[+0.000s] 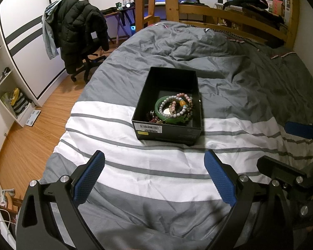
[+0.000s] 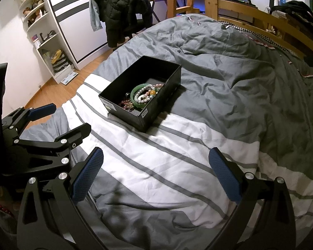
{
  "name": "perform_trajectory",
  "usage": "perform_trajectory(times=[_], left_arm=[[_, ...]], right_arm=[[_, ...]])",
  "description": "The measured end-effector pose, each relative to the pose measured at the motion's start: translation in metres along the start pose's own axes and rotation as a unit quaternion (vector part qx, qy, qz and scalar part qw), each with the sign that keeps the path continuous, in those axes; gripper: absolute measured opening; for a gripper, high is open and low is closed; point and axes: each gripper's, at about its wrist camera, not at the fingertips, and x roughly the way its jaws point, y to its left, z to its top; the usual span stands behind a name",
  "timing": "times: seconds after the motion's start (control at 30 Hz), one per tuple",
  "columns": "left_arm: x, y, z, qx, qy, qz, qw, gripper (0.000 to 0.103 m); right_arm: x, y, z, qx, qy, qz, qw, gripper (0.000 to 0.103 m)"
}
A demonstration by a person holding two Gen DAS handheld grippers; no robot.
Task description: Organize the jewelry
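Both grippers up over the bed, nothing held. Left gripper [image 1: 154, 173] spread wide, blue pads [image 1: 89, 179] well apart, only striped duvet [image 1: 156, 179] between them. Right gripper [image 2: 156, 173] same: wide, empty, pads [image 2: 86, 177] over the white-and-grey stripes.

Black box [image 1: 169, 132] sitting on the duvet, ahead of both grippers, lid off, roughly where white stripes meet plain grey. Barcode label [image 1: 150, 127] on near short wall in left view. In right view box [image 2: 154, 114] lying diagonal, left of centre, near corner pointing toward the camera.

Jewelry piled in near half of the box, far half bare:
- green bangle [image 1: 157, 107], lying flat, also in right view [image 2: 133, 95]
- grey-white bead bracelet [image 1: 177, 113] lying on and inside the bangle
- pink bead bracelet [image 1: 184, 95] w/ one orange bead [image 1: 183, 103], toward far-right side of pile
- dark red beads [image 1: 153, 118] at near-left edge, partly under the bangle; in right view [image 2: 125, 104] strung out toward near wall
All touching, tangled; exact count of strands can't tell.

Each gripper visible in the other's view: right one at far right edge of left view [image 1: 298, 129], left one at left edge of right view [image 2: 43, 109]. Both beside each other, well short of the box.

Bkgd: chair w/ black jacket [image 1: 77, 27], wood bed frame [image 1: 229, 14], white shelves [image 2: 41, 31], wood floor [image 1: 31, 141].
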Motion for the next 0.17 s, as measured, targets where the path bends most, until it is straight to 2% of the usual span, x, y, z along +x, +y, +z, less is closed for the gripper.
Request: perform_trajectory(times=[0.17], left_arm=[[0.0002,-0.0002,0.0009,-0.001,0.000,0.000,1.0000,0.094]], right_arm=[[0.0017,0.0012,-0.0007,0.001,0.000,-0.002,1.000,0.100]])
